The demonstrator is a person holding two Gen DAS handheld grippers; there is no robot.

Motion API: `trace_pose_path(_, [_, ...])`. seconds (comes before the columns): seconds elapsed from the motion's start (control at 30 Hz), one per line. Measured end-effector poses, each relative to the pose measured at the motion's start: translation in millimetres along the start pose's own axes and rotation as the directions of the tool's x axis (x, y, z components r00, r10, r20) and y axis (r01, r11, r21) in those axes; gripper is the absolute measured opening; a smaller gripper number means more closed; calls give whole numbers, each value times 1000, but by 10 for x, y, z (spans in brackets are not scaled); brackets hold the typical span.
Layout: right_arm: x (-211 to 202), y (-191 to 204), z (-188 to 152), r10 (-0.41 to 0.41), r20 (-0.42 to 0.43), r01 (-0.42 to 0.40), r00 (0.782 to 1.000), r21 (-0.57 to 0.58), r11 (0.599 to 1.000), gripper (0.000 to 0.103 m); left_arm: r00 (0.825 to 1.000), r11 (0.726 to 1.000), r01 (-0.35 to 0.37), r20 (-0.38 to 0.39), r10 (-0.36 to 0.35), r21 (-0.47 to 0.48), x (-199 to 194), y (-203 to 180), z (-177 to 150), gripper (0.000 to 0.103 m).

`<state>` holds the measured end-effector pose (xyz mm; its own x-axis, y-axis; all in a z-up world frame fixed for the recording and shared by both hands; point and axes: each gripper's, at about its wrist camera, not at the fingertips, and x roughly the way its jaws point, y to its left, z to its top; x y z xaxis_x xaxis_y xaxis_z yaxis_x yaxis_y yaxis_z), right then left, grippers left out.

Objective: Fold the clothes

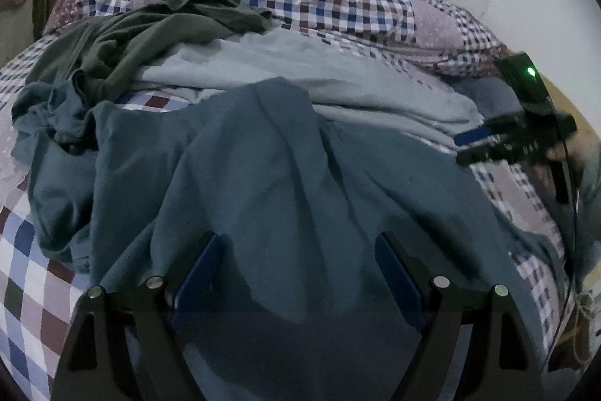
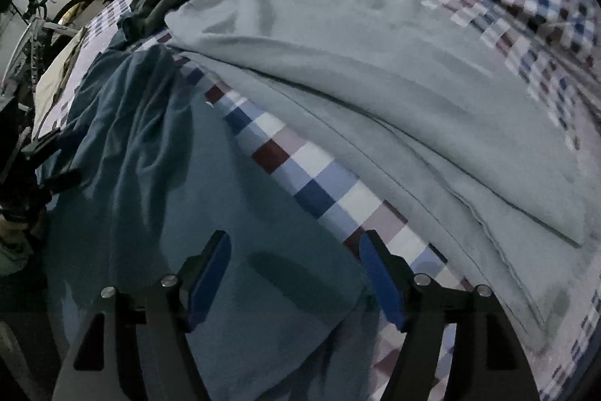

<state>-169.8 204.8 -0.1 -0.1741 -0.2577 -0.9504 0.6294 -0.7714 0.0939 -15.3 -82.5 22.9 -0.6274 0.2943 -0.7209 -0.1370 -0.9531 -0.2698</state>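
- Your left gripper (image 1: 298, 273) and right gripper (image 2: 295, 273) both have fingers spread, hovering over the teal garment (image 1: 263, 183) rumpled on the checked bed cover (image 2: 308, 175).
- Beyond lies a pale grey-blue garment (image 2: 375, 81).
- Farthest, a dark green garment (image 1: 142, 40).

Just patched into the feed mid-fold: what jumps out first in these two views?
The rumpled teal garment fills the foreground, spread on the checked bedcover, with both the left tool and the right tool open just over it. Behind it lies a pale grey-blue garment, flatter and seemingly folded, and farther back, at the left, a crumpled dark green garment.
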Motion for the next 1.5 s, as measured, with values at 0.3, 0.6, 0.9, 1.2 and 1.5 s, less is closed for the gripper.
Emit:
trace_pose_path(0.3, [329,59,69,37,-110,-48,993,-103,993,70,1000,1000,-5,-5,5,9,75,3,-38,87])
trace_pose_path(0.6, [-171,1136,-288,-317,86,326,945,-361,874,12,997,994,69,-10,-70,-86,-11,113,16,87])
trace_pose_path(0.9, [-104,3080,-1565,-528,341,619,778,-558,552,12,938,884,343,57,-343,-317,-235,318,68,87])
trace_pose_path(1.2, [-55,3292,-1746,-454,232,510,860,-402,760,41,947,940,276,-109,-301,-198,-6,-96,-33,56])
trace_pose_path(1.5, [-780,2414,-1232,-225,309,246,924,-30,969,72,939,925,277,-131,-318,-261,84,-66,-119,9])
